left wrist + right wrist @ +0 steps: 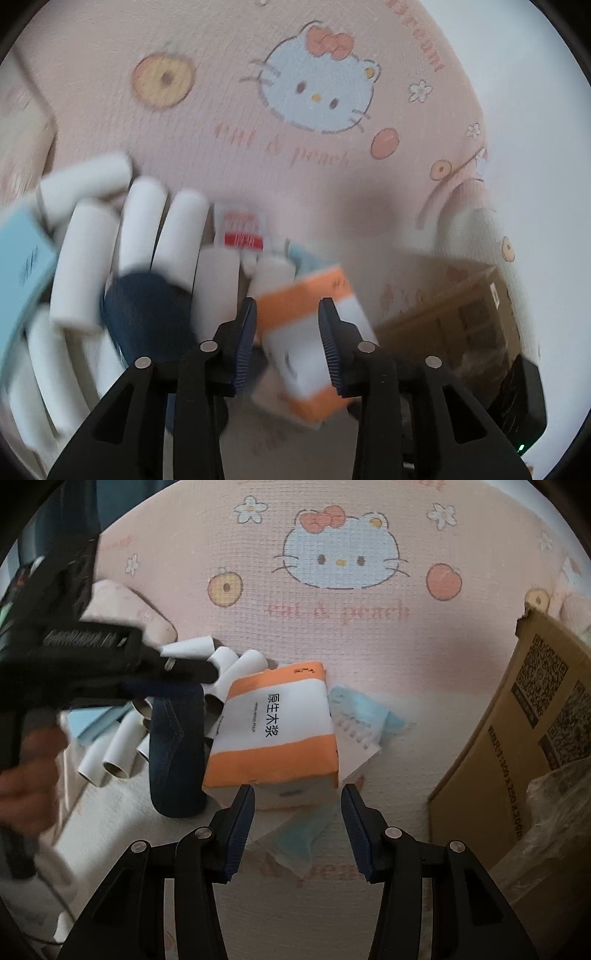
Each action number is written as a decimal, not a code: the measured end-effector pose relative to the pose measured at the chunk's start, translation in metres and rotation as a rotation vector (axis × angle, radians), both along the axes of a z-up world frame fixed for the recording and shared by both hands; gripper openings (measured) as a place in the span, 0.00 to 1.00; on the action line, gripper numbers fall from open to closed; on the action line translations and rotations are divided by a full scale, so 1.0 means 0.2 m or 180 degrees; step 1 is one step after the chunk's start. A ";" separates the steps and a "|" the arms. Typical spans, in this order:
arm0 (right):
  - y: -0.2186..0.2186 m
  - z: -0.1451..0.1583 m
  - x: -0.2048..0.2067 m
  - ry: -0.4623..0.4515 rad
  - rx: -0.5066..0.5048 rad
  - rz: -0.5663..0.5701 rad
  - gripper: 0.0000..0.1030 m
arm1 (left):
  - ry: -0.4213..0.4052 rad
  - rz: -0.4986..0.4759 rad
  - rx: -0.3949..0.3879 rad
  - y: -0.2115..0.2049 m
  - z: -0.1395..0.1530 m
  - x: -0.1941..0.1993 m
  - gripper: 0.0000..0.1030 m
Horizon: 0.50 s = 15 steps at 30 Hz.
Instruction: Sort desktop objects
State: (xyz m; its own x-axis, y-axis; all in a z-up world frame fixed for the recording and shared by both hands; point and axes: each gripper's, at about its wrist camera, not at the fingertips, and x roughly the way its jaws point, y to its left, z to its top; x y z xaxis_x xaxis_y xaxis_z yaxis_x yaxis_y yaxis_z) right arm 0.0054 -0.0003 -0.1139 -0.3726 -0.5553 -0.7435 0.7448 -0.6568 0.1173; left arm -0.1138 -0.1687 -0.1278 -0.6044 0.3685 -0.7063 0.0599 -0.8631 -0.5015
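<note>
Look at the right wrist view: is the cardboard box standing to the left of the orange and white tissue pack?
No, the cardboard box stands at the right edge, right of the tissue pack.

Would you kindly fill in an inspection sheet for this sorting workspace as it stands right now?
Surface: pink cartoon-cat cloth, creased at its edges.
Job's things: orange-and-white tissue pack lying on light blue packets; white cardboard tubes heaped left of it; dark denim piece between the tubes and the pack.
Clutter: small red-and-white packet behind the tubes.
Grippers: left claw blurred, with the tissue pack showing between its fingers; contact cannot be told. Right claw open just short of the pack.
Cables: nothing seen.
Surroundings: open cardboard box with clear plastic inside, at right.
</note>
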 end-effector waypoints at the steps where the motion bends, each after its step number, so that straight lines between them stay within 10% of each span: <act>1: 0.00 0.00 -0.01 -0.0010 0.0010 -0.0018 0.44 | 0.0015 -0.0039 -0.0021 0.00 0.01 -0.02 0.44; 6: 0.00 0.00 -0.03 -0.0030 0.0092 -0.0069 0.45 | -0.0186 -0.0213 0.0359 -0.04 -0.04 -0.23 0.44; 15: -0.02 0.01 -0.06 -0.0023 0.0094 -0.0095 0.45 | -0.0695 -0.0359 0.0286 0.04 -0.20 -0.34 0.44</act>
State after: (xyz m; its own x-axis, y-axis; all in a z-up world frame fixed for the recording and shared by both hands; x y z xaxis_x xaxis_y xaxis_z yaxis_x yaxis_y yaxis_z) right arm -0.0063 -0.0040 -0.1120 -0.3833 -0.5217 -0.7622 0.7240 -0.6821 0.1027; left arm -0.1815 -0.1597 -0.1678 -0.3928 0.4920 -0.7769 0.0810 -0.8231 -0.5622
